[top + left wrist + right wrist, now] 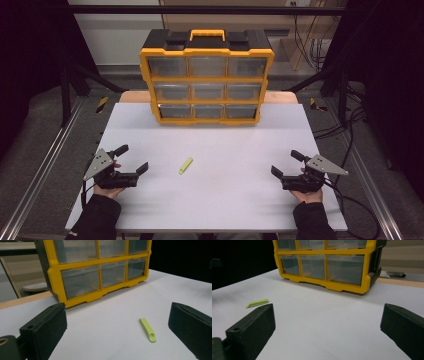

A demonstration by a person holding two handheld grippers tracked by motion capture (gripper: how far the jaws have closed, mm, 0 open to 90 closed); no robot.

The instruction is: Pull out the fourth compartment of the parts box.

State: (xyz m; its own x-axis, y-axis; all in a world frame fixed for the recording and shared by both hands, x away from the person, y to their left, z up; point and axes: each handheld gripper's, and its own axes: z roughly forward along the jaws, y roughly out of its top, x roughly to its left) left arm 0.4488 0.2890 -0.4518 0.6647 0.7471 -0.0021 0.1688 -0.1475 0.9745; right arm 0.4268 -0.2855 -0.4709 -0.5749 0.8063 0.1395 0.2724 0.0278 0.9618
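A small lime-green flat stick (185,165) lies on the white table (215,200), a little left of centre; it also appears in the left gripper view (148,329) and the right gripper view (257,303). At the far edge stands a yellow and black drawer cabinet (206,80) with clear drawers, all pushed in. My left gripper (131,158) rests near the table's left edge, open and empty, the stick ahead between its jaws' line of sight (117,330). My right gripper (286,162) sits near the right edge, likewise open with nothing in it (327,325).
The cabinet (100,272) blocks the back of the table and a wooden board (280,96) shows behind it. Metal rails (45,165) run along both sides, with cables (345,130) on the floor at the right.
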